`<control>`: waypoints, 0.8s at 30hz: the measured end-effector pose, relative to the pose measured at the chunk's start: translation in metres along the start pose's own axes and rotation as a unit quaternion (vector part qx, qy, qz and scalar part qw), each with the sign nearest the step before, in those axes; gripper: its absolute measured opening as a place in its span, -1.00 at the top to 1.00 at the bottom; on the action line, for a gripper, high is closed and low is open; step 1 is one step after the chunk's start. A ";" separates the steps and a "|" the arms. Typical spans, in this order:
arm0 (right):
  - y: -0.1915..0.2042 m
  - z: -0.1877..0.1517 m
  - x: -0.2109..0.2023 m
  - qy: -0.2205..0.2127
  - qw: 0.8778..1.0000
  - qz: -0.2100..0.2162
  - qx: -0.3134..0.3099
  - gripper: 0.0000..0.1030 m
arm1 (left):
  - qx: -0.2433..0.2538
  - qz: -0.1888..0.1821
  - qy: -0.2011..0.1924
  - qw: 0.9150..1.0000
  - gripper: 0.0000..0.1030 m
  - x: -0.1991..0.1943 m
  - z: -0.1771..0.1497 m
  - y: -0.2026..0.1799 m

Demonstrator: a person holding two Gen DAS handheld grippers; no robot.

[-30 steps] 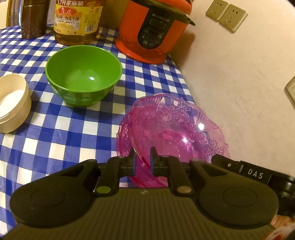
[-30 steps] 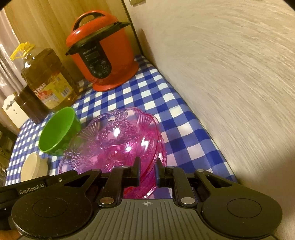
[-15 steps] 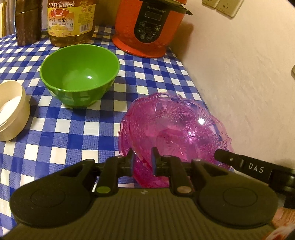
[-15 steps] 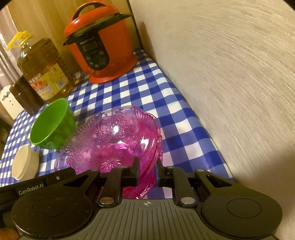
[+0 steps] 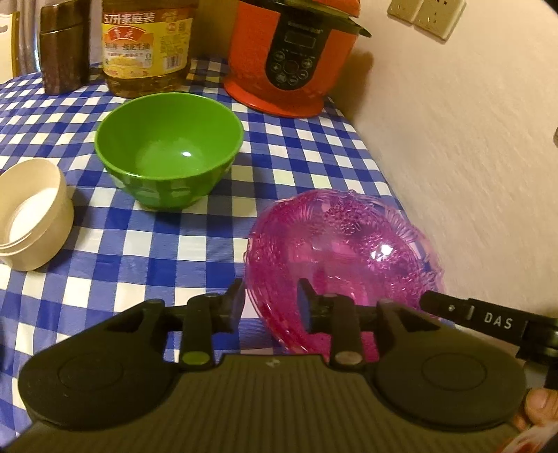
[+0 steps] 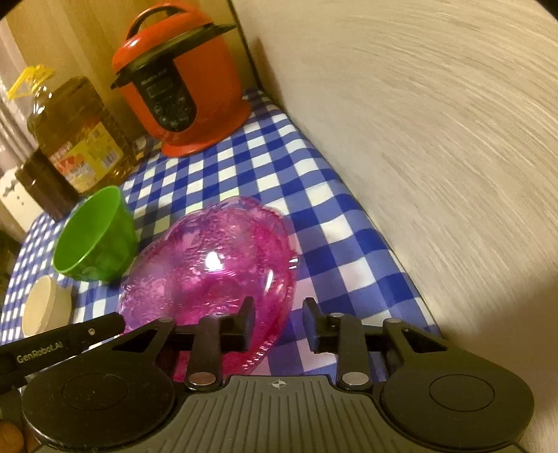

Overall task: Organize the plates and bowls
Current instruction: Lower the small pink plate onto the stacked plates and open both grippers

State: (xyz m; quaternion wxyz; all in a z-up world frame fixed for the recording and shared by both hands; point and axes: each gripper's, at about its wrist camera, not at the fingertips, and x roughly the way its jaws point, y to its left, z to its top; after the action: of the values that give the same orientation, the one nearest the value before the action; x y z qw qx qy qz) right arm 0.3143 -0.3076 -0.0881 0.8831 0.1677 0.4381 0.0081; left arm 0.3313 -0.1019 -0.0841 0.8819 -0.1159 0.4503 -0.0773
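1. The pink patterned glass bowl [image 5: 343, 258] sits on the counter [image 5: 115, 251] close to the wall [image 5: 464, 146]. It looks like more than one pink dish nested together, which suggests part of the stacking is done, though the count is hard to tell.
2. The left claw [image 5: 271, 299] is opening; the pink rim lies between its spreading jaws, and the pads appear clear of it. I judge this a release.
3. The right claw [image 6: 278, 322] is opening too. The far rim of the same bowl lies between its jaws, close against the left one, with no clamping visible.
4. The green bowl [image 5: 169, 150] stands alone and upright, near the pink one but apart from it.
5. The cream containers [image 5: 33, 223], seemingly nested, sit at the counter's left edge, well apart from the pink bowl.
6. What is left, by my reading: gathering the green bowl and perhaps the cream pieces into the group.
7. The counter wears a blue-and-white checked cloth.
8. At the back stand a red pressure cooker [image 5: 293, 55], a large oil bottle [image 5: 146, 45] and a dark jar [image 5: 62, 48].
9. Wall sockets [image 5: 427, 14] sit above the cooker; the light is warm and dim.
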 end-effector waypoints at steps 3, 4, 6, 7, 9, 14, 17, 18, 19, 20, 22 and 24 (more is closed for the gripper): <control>-0.006 -0.005 -0.010 -0.015 1.000 0.000 0.016 0.39 | -0.014 -0.006 -0.004 1.000 0.43 -0.004 -0.003 0.005; -0.008 -0.007 -0.013 -0.022 0.999 0.003 0.023 0.39 | -0.018 -0.007 -0.005 1.000 0.43 -0.005 -0.004 0.007; -0.012 -0.009 -0.018 -0.036 0.999 0.009 0.034 0.40 | -0.023 -0.007 -0.004 1.000 0.43 -0.005 -0.006 0.009; -0.014 -0.010 -0.021 -0.043 0.998 0.014 0.039 0.40 | -0.027 -0.007 -0.004 1.000 0.43 -0.005 -0.007 0.011; -0.016 -0.010 -0.023 -0.055 0.997 0.017 0.045 0.46 | -0.032 -0.008 -0.002 0.999 0.43 -0.004 -0.008 0.012; -0.017 -0.007 -0.012 -0.046 0.997 0.024 0.049 0.97 | -0.034 -0.012 -0.002 0.999 0.43 -0.004 -0.010 0.012; -0.019 -0.008 -0.006 -0.038 0.997 0.031 0.059 0.97 | -0.033 -0.014 -0.002 0.999 0.43 -0.004 -0.011 0.011; -0.019 -0.008 -0.005 -0.036 0.997 0.031 0.058 0.97 | -0.033 -0.014 -0.001 0.999 0.43 -0.003 -0.012 0.011; -0.019 -0.008 -0.005 -0.035 0.997 0.032 0.059 0.97 | -0.034 -0.014 -0.001 0.999 0.43 -0.003 -0.012 0.011; -0.019 -0.009 -0.005 -0.035 0.997 0.033 0.060 0.97 | -0.034 -0.015 0.000 0.999 0.43 -0.003 -0.012 0.011; -0.020 -0.009 -0.007 -0.036 0.997 0.034 0.061 0.97 | -0.034 -0.015 0.001 0.999 0.43 -0.004 -0.013 0.012; -0.019 -0.010 -0.010 -0.035 0.997 0.035 0.061 0.96 | -0.037 -0.015 0.000 0.999 0.43 -0.005 -0.014 0.012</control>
State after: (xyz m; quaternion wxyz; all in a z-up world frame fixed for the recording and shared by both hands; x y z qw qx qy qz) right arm 0.2982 -0.3245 -0.0920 0.8854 0.2363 0.4003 0.0060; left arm 0.3174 -0.0907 -0.0916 0.8758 -0.1548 0.4512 -0.0740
